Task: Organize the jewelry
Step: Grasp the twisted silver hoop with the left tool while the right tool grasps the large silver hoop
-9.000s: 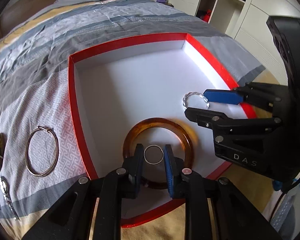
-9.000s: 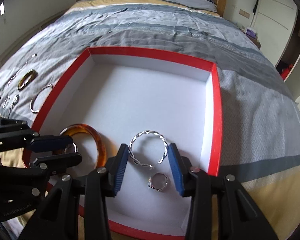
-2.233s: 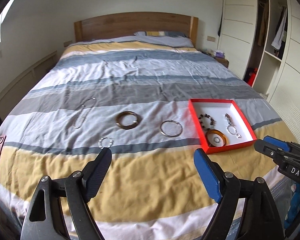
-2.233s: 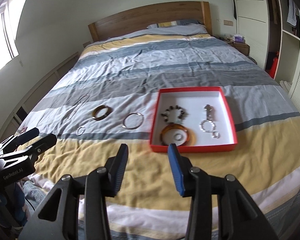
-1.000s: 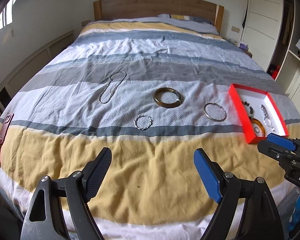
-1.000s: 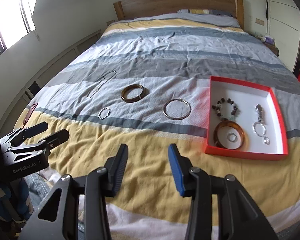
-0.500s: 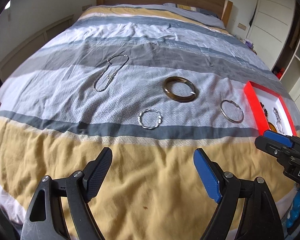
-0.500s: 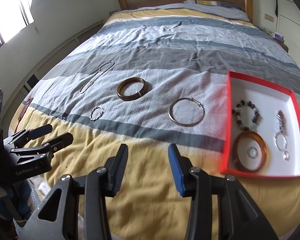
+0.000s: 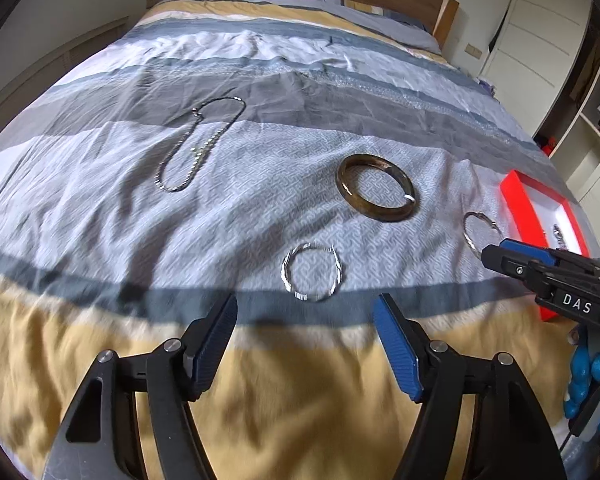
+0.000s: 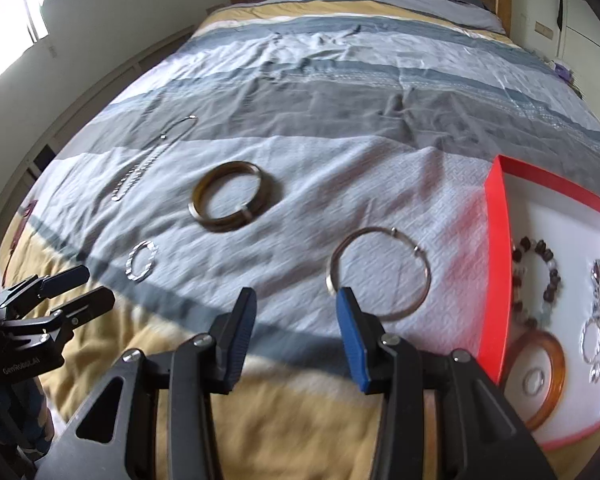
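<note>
Four loose pieces lie on the striped bed (image 9: pixel 100 208) in my left view: a thin chain necklace (image 9: pixel 196 148), a thick brown bangle (image 9: pixel 375 188), a twisted silver bracelet (image 9: pixel 313 272) just ahead of my left claw (image 9: pixel 305 320), whose jaws are closing with nothing between them, and a thin wire hoop (image 9: pixel 480 232) beside the red box (image 9: pixel 520 200). Right view: my right claw (image 10: pixel 296 312) stands narrow and empty, its blue pad at the wire hoop's near rim. The box holds a beaded bracelet (image 10: pixel 540 276) and a glossy amber bangle (image 10: pixel 552 376).

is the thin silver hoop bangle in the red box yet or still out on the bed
Out. The silver hoop bangle lies flat on the bedspread, beside the red box.
</note>
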